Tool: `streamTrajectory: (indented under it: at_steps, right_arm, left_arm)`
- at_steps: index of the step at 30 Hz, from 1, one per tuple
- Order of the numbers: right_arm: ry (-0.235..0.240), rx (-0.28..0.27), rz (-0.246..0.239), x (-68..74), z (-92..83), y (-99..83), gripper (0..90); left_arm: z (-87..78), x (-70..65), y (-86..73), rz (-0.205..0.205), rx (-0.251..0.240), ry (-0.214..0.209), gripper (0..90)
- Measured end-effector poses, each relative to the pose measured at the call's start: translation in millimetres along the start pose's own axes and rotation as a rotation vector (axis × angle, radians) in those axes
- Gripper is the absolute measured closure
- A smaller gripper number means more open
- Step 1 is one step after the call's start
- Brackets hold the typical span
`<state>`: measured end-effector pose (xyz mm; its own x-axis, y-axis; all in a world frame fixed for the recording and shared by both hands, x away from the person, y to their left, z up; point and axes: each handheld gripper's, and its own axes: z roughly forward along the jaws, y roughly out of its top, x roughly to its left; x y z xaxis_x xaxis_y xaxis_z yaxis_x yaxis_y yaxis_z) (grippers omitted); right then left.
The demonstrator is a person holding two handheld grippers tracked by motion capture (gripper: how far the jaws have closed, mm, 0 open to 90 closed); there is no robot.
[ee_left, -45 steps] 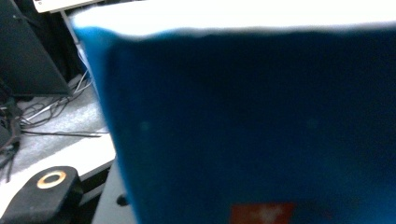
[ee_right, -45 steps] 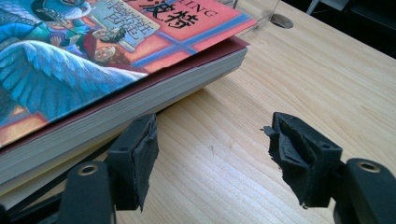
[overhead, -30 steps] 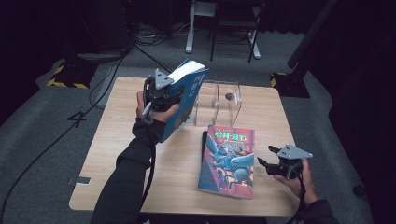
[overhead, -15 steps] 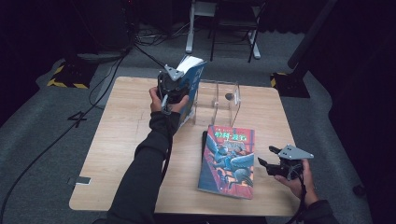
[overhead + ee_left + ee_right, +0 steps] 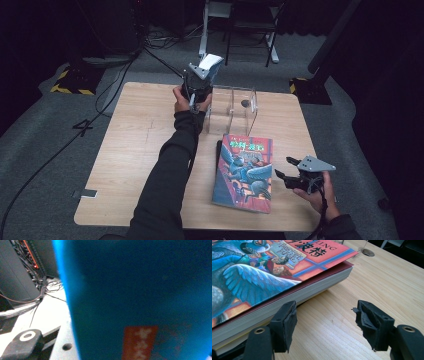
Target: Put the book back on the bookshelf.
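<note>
The left gripper point(image 5: 199, 86) is clamped on a blue-covered paperback book point(image 5: 210, 64), held upright at the far side of the pale wooden bench point(image 5: 130, 150), just left of a clear acrylic book stand point(image 5: 232, 107). In the left gripper view that book's blue cover point(image 5: 140, 295) stands right in front of the camera, with an orange label low on it. The book looks stiff enough across its closed block to stand on edge, but its glossy cover is probably slippery and the pages could fan if the hold loosens. A grip near the spine, across the full thickness, should keep it shut and steady; lowering it into the stand probably calls for keeping it vertical so the bottom edge meets the base squarely and does not knock the thin, brittle-looking clear walls.

The right gripper point(image 5: 292, 177) rests near the right front corner of the bench, its fingers point(image 5: 284, 322) open with nothing between them. It sits just beside a thick illustrated paperback book with a winged creature on a blue and red cover point(image 5: 245, 172), which lies flat near the front edge. That one looks heavy for a single pinch; its soft cover overhangs the page block slightly, so the fingers would best bite the whole block at the long edge.
</note>
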<state>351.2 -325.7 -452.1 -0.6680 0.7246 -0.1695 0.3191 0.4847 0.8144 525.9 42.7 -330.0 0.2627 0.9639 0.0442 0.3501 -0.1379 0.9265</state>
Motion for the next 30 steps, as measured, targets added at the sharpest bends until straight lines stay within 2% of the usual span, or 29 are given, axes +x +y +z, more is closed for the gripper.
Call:
streamTrajectory:
  at_steps: [5, 9, 14, 17, 22, 25, 30]
  right_arm:
    - [0.005, 0.004, -0.001, -0.2, -0.5, 0.2, 34.1]
    - [0.005, -0.006, 0.007, -0.9, -2.5, 0.3, 34.2]
    - [0.009, 0.003, 0.005, 0.0, -0.5, 0.0, 34.2]
    - [0.01, -0.002, -0.001, 1.1, -0.7, 0.7, 34.2]
    - [0.011, -0.002, 0.004, 0.1, -0.5, 0.3, 34.2]
    - [0.012, -0.003, 0.005, 0.0, -0.5, 0.2, 34.2]
    - [0.015, -0.003, 0.002, 0.6, -0.6, 0.4, 34.2]
  left_arm:
    - [11.4, 0.1, -0.5, -0.008, 0.006, 0.016, 60.4]
    - [15.3, 2.4, -3.0, -0.021, -0.018, 0.021, 60.4]
    - [19.1, 3.6, -5.0, -0.017, -0.031, 0.027, 60.4]
    - [20.7, 5.5, -10.6, -0.032, -0.065, 0.008, 60.4]
    - [19.5, 6.6, -21.0, -0.057, -0.08, -0.018, 60.3]
    - [14.7, 7.3, -25.5, -0.043, -0.081, -0.036, 60.2]
    - [5.5, 12.5, -33.9, -0.06, -0.079, -0.058, 59.6]
